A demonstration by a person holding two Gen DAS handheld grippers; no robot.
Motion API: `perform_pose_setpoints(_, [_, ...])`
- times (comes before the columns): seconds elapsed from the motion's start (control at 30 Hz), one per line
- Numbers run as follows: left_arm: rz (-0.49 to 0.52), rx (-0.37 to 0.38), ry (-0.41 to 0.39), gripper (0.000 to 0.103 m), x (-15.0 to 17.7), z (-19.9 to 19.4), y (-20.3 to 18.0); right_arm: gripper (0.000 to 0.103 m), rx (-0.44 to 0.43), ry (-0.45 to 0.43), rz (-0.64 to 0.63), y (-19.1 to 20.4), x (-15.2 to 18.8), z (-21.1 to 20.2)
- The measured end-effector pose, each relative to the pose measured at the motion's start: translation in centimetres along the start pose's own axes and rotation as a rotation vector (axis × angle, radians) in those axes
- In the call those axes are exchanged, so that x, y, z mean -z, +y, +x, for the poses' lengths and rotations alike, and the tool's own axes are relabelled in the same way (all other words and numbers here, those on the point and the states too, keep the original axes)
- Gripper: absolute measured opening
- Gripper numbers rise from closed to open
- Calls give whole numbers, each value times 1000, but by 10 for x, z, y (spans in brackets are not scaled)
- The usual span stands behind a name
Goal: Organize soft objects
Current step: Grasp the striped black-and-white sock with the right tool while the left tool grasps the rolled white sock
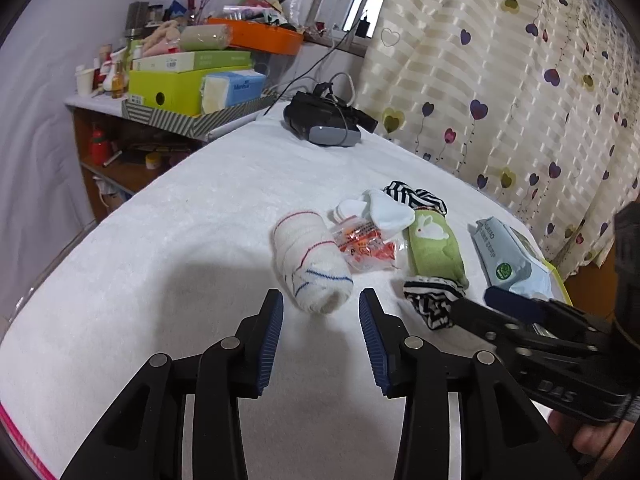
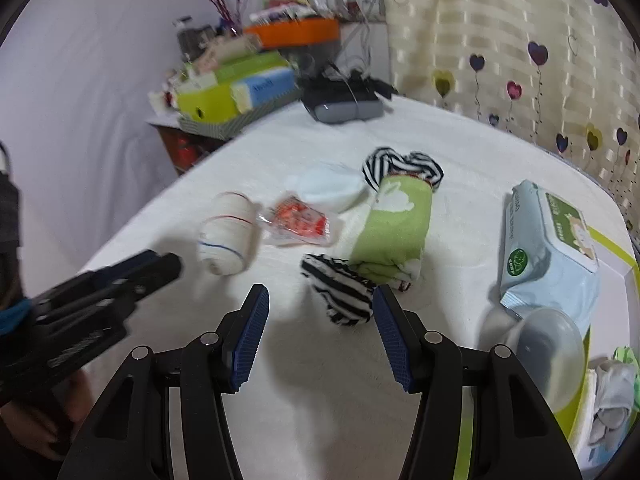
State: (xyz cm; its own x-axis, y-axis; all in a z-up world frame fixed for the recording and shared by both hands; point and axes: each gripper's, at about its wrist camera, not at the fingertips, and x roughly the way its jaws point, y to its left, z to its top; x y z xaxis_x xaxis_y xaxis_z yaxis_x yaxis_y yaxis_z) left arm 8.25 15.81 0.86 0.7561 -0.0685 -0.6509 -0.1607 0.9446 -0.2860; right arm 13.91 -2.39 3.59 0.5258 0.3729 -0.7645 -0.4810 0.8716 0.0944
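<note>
The rolled white bandage [image 1: 310,260], banded with thin red and blue lines, lies on the white-covered counter [image 1: 180,240] just ahead of the left claw [image 1: 320,332], whose blue-padded fingers stand spread with nothing between them; the roll's near end sits just beyond the gap, apart from both pads. To the right of that claw, a small black-and-white striped cloth [image 2: 340,292] lies crumpled directly ahead of the right claw [image 2: 320,336], which is also spread wide and empty, the cloth's near edge close by its right fingertip, though whether the two touch cannot be told. Just past the striped cloth is a folded green cloth with a white rabbit on it [image 1: 434,244], and at the far end of that a second striped piece [image 1: 416,196]. Between the bandage and the green cloth lie a clear packet with orange-red contents [image 1: 368,250] and a white sock [image 1: 390,212]. Farther to the right of the right claw sits a pale blue pack of wet wipes [image 2: 548,248], with a translucent grey bowl [image 2: 544,348] just in front of it. Far beyond both claws, a black and grey headset [image 1: 324,120] rests at the counter's back edge, near a heart-patterned curtain [image 1: 520,80] and a cluttered shelf [image 1: 132,148].
</note>
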Motion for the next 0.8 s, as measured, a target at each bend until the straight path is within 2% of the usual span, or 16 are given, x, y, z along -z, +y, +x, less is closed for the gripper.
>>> perform_pose_setpoints(0.2, [-1, 2, 22, 42, -8, 15, 2, 53, 29, 51, 12, -3, -3, 28])
perform_pose_setpoints(0.33, [-17, -9, 36, 42, -14, 27, 5, 15, 31, 67, 29, -5, 1, 35])
perform_pose_setpoints(0.37, [-22, -12, 40, 42, -16, 30, 5, 10, 29, 62, 30, -6, 2, 34])
perform_pose_setpoints(0.7, [-14, -53, 65, 46, -21, 53, -6, 9, 1, -21, 30, -6, 2, 0])
perform_pose_setpoints(0.8, [2, -89, 62, 46, -24, 59, -9, 9, -9, -36, 27, -5, 1, -8])
